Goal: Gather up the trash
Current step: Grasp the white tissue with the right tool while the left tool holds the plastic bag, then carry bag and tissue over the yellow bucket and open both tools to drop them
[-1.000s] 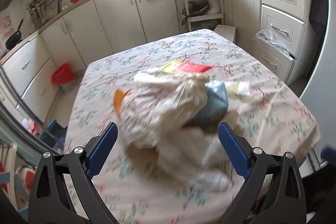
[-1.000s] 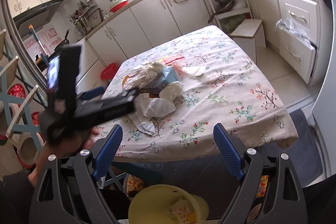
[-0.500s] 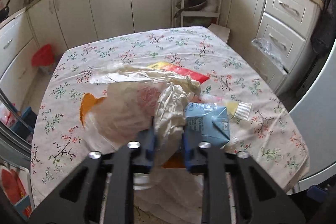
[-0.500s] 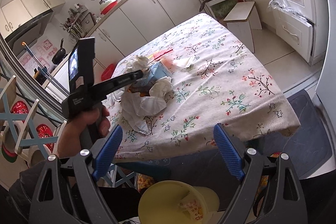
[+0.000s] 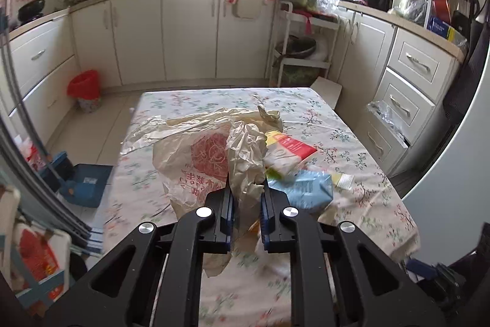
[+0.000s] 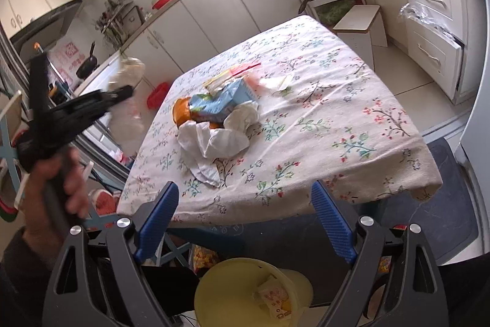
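My left gripper (image 5: 246, 201) is shut on a crumpled cream plastic bag (image 5: 208, 155) with a red print and holds it up above the floral table (image 5: 367, 173). In the right wrist view the left gripper (image 6: 122, 92) is off the table's left side with the bag (image 6: 127, 100) hanging blurred from it. On the table lie a light blue carton (image 6: 226, 100), white crumpled paper (image 6: 214, 140), an orange piece (image 6: 180, 109) and a red-yellow packet (image 5: 291, 146). My right gripper (image 6: 245, 219) is open and empty, below the table's near edge, above a yellow bin (image 6: 254, 293).
White kitchen cabinets (image 5: 183, 29) and drawers (image 5: 407, 88) ring the table. A red bin (image 5: 84, 88) stands on the floor at left. A small stool (image 6: 361, 23) stands by the far right corner. A metal rack (image 5: 303, 51) is against the cabinets.
My left gripper shut on the plastic bag and lifted it off the pile, away to the table's left. My right gripper stayed open over the yellow bin.
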`<state>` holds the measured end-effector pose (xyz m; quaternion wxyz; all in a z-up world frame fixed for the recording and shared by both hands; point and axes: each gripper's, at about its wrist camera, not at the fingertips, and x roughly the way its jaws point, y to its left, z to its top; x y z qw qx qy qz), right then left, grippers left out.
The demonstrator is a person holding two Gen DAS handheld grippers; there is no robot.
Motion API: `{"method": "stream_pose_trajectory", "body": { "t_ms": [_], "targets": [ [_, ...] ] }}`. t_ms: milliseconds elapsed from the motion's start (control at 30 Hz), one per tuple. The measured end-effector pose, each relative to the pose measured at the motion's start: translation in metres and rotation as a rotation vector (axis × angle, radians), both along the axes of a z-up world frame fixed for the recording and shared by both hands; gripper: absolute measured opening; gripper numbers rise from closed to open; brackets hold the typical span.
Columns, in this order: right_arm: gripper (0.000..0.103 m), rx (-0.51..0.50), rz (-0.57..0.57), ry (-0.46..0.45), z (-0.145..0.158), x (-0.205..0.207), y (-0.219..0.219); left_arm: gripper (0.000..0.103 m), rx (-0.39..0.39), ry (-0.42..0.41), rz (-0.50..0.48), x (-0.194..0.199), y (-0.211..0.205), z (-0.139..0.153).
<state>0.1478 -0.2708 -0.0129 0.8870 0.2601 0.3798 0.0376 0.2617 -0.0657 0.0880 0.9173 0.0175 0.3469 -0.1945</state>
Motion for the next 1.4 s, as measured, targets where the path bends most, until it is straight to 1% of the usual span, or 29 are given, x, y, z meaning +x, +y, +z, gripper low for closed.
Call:
{"method": "stream_pose_trajectory", "body": {
  "t_ms": [100, 200, 400, 500, 633, 667, 700, 767, 800, 833, 900, 967, 1033, 1100, 1200, 1400],
  "targets": [
    [0.085, -0.021, 0.037, 0.014, -0.002, 0.012, 0.013, 0.012, -0.034, 0.013, 0.032, -0.01, 0.025, 0.0],
    [0.085, -0.051, 0.089, 0.004, 0.0, 0.033, 0.033, 0.012, -0.079, 0.032, 0.066, -0.012, 0.044, -0.002],
    [0.085, -0.107, 0.203, -0.018, -0.001, 0.08, 0.068, 0.012, -0.117, 0.027, 0.072, -0.015, 0.061, -0.001],
    [0.085, -0.161, 0.254, 0.006, -0.009, 0.107, 0.082, 0.013, -0.131, 0.033, 0.07, -0.014, 0.068, -0.001],
    [0.084, -0.235, 0.308, 0.066, -0.027, 0.13, 0.096, 0.012, -0.137, 0.028, 0.066, -0.014, 0.071, 0.001],
    [0.082, -0.257, 0.316, 0.081, -0.031, 0.132, 0.098, 0.013, -0.138, 0.027, 0.065, -0.014, 0.072, 0.001],
    [0.076, -0.275, 0.321, 0.093, -0.035, 0.134, 0.101, 0.013, -0.14, 0.027, 0.064, -0.014, 0.073, 0.001],
    [0.068, -0.299, 0.323, 0.083, -0.037, 0.131, 0.102, 0.013, -0.143, 0.027, 0.063, -0.014, 0.073, 0.001],
    [0.06, -0.311, 0.321, 0.083, -0.037, 0.13, 0.102, 0.013, -0.144, 0.027, 0.063, -0.014, 0.073, 0.001],
    [0.044, -0.294, 0.328, 0.084, -0.036, 0.13, 0.1, 0.013, -0.145, 0.027, 0.062, -0.014, 0.073, 0.002],
    [0.026, -0.264, 0.326, 0.086, -0.035, 0.129, 0.095, 0.013, -0.148, 0.027, 0.062, -0.014, 0.074, 0.002],
    [0.017, -0.239, 0.318, 0.061, -0.029, 0.122, 0.091, 0.013, -0.149, 0.026, 0.061, -0.015, 0.073, 0.002],
    [0.013, -0.194, 0.32, 0.043, -0.025, 0.117, 0.085, 0.013, -0.15, 0.025, 0.061, -0.015, 0.073, 0.002],
    [0.012, -0.152, 0.314, 0.022, -0.019, 0.113, 0.08, 0.013, -0.153, 0.024, 0.062, -0.016, 0.074, 0.002],
    [0.01, -0.022, 0.293, 0.004, -0.013, 0.106, 0.067, 0.013, -0.158, 0.027, 0.063, -0.016, 0.075, 0.003],
    [0.01, 0.182, 0.256, -0.031, -0.003, 0.096, 0.044, 0.012, -0.168, 0.028, 0.059, -0.018, 0.078, 0.003]
  ]
}}
